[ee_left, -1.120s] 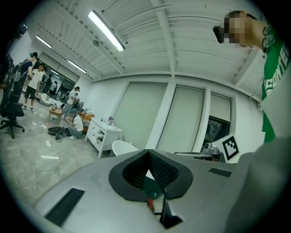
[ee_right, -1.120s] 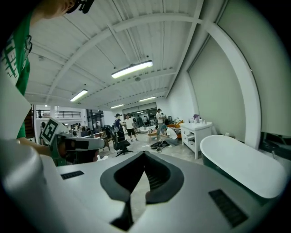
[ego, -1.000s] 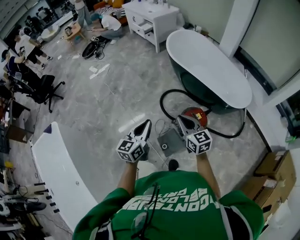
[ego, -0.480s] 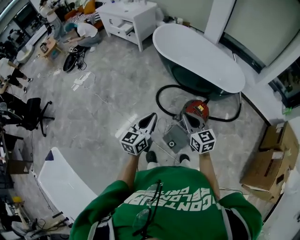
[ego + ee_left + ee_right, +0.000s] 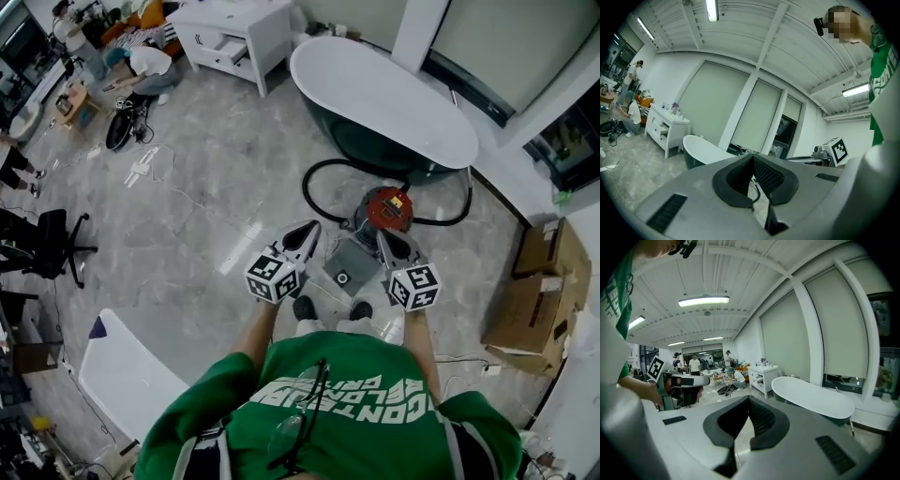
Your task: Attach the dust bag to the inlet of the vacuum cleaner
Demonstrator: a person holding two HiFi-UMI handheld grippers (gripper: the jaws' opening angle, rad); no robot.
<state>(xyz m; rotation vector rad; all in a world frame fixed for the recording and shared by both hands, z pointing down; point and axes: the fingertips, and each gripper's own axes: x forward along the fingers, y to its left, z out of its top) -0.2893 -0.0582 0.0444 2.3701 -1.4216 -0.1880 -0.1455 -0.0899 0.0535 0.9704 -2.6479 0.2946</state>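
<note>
A big open studio hall, part mock bathroom: a freestanding bathtub (image 5: 384,98) and white vanity (image 5: 234,28) at the frame's top, office chair (image 5: 52,246) at left (cardboard boxes (image 5: 534,309) at right), marble-look floor (image 5: 216,187).

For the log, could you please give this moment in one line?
left gripper shut | right gripper shut | bag on floor

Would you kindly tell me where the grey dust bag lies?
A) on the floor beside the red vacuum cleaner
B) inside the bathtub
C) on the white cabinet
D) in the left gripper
A: the dust bag lies flat on the floor next to the vacuum cleaner.
</note>
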